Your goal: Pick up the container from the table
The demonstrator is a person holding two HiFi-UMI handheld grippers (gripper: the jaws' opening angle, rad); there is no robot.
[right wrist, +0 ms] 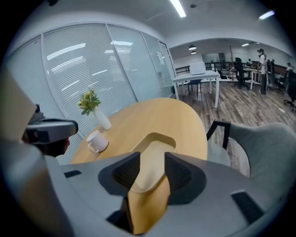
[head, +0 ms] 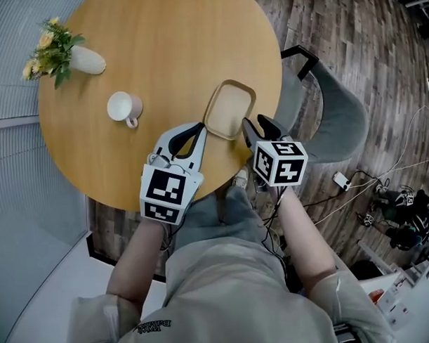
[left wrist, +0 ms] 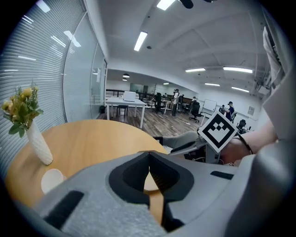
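Note:
A shallow beige container with rounded corners lies near the round wooden table's right edge. My right gripper is at its near right corner. In the right gripper view the container runs in between the two jaws, and that gripper is shut on its near rim. My left gripper lies on the table with its tips against the container's left side. In the left gripper view its tips meet, and a slice of the container shows through the gap behind them.
A white mug stands left of the container, and a white vase of yellow flowers is farther back left. A grey chair sits close to the table's right edge. Cables lie on the wood floor at right.

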